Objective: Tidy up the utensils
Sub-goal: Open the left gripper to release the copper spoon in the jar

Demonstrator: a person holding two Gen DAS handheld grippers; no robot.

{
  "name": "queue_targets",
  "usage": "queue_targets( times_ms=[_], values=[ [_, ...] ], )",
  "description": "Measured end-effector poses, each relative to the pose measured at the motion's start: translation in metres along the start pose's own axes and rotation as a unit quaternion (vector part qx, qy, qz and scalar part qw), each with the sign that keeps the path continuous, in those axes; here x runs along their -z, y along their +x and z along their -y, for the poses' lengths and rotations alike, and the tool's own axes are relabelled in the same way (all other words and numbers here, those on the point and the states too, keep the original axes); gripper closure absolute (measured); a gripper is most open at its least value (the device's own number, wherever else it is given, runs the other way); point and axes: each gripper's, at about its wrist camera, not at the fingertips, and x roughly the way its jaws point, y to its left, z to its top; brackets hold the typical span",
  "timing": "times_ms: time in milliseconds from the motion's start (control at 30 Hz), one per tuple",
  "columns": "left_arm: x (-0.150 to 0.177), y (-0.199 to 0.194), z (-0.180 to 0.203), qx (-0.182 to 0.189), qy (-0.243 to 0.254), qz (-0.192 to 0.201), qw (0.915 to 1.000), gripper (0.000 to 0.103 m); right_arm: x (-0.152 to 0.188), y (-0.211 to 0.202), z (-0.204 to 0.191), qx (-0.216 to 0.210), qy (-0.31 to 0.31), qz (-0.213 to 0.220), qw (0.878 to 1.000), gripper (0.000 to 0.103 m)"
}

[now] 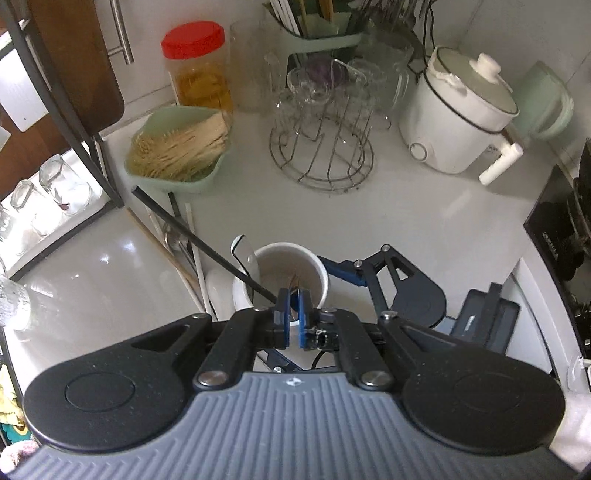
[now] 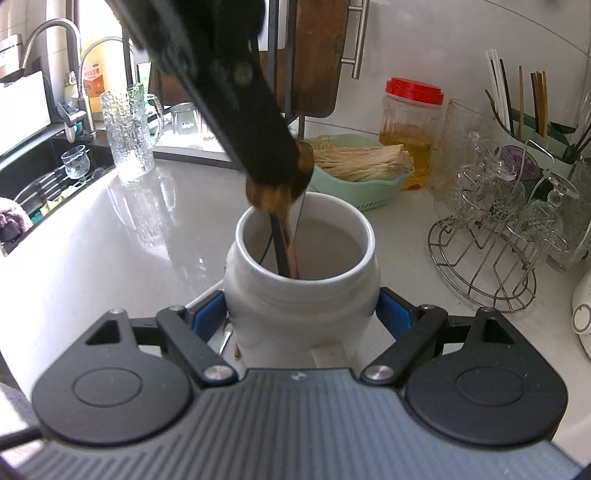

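A white ceramic jar (image 2: 301, 291) stands on the counter; it also shows in the left wrist view (image 1: 284, 271). My right gripper (image 2: 301, 314) is shut on the jar's body, blue pads on both sides. My left gripper (image 1: 294, 314) is shut on a wooden spoon (image 2: 275, 192) and holds it over the jar's mouth, handle down inside the jar. A black chopstick (image 1: 199, 240) leans out of the jar to the left. More utensils (image 1: 177, 247) lie on the counter left of the jar.
A green basket of dried noodles (image 1: 177, 151), a red-lidded jar (image 1: 197, 66), a wire rack of glasses (image 1: 321, 129), a green utensil caddy (image 1: 317, 26) and a white cooker (image 1: 458, 114) stand behind. A sink (image 2: 48, 177) lies far left.
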Motion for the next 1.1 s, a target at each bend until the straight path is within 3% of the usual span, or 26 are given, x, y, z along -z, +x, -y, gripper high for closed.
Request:
queue_targets(
  times_ms=[333, 567, 933, 1100],
  values=[
    [0.004, -0.002, 0.001, -0.001, -0.008, 0.013, 0.9999, 0.099, 0.000, 0.000, 0.000, 0.003, 0.007, 0.002, 1.000, 0.014],
    [0.008, -0.020, 0.002, -0.006, -0.031, 0.060, 0.9977, 0.098, 0.001, -0.001, -0.001, 0.006, 0.008, 0.005, 1.000, 0.014],
    [0.035, -0.064, -0.012, -0.027, -0.077, 0.133, 0.9878, 0.070, 0.000, 0.001, -0.002, 0.012, 0.012, 0.004, 1.000, 0.014],
    [0.057, -0.088, -0.020, -0.063, -0.101, 0.175, 0.9773, 0.069, -0.002, 0.002, -0.002, 0.019, 0.023, -0.001, 1.000, 0.014]
  ],
)
